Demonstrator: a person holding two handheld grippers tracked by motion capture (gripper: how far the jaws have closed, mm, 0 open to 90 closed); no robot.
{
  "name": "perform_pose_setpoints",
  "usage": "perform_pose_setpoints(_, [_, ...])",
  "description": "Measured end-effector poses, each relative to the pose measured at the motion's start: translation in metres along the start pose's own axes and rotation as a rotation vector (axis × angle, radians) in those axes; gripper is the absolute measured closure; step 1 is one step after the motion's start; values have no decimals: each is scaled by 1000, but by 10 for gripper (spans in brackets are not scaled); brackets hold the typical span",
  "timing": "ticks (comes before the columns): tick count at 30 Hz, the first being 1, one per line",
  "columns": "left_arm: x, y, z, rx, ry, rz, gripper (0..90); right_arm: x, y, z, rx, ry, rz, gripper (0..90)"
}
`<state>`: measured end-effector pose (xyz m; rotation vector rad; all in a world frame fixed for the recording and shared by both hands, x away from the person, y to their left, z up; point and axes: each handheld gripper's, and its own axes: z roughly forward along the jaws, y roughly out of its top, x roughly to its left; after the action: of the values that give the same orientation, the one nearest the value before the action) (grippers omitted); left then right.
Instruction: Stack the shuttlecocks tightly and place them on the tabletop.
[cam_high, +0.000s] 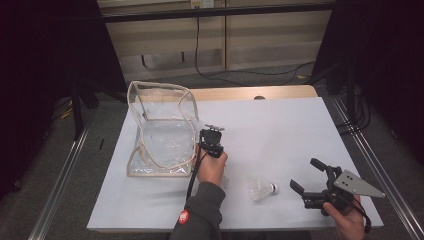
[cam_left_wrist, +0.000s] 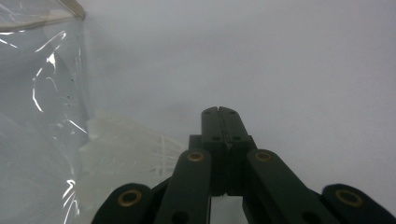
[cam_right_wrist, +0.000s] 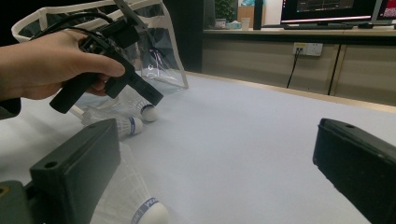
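Shuttlecocks lie on the white table (cam_high: 280, 130), apparently to be gathered into the clear plastic bag (cam_high: 160, 125) that stands open at the table's left. One shuttlecock (cam_high: 261, 189) lies alone on its side near the front edge, between the two hands, with its cork pointing toward the right gripper (cam_high: 306, 176). That gripper's jaws are spread wide and empty, and its own view has the feathered skirt and blue-banded cork (cam_right_wrist: 152, 212) just below its left jaw. To pick it up well, the jaws should probably come down across the cork or the firm base of the skirt and close gently, since the thin white feathers look easy to crush. The left gripper (cam_right_wrist: 154, 99) is clenched on nothing, its tip pointing down just above two more shuttlecocks (cam_right_wrist: 133, 109) lying beside the bag's open side. One of those feathered skirts (cam_left_wrist: 126, 149) shows pale and ribbed next to the bag's glossy wall. Each is white, with a rounded cork tip.
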<state>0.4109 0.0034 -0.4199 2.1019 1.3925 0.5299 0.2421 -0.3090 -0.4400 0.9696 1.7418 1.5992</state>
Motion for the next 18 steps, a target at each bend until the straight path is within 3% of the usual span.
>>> perform_pose_setpoints(6, [2,-1,-6,-11,30,-2,900,0,-1,0,3,2,0,1])
perform_pose_setpoints(10, [3,-4,-6,6,27,-6,900,1,0,0,2,2,-5,2])
perform_pose_setpoints(18, [2,-3,-4,-9,6,-6,900,2,0,0,3,4,-5,2])
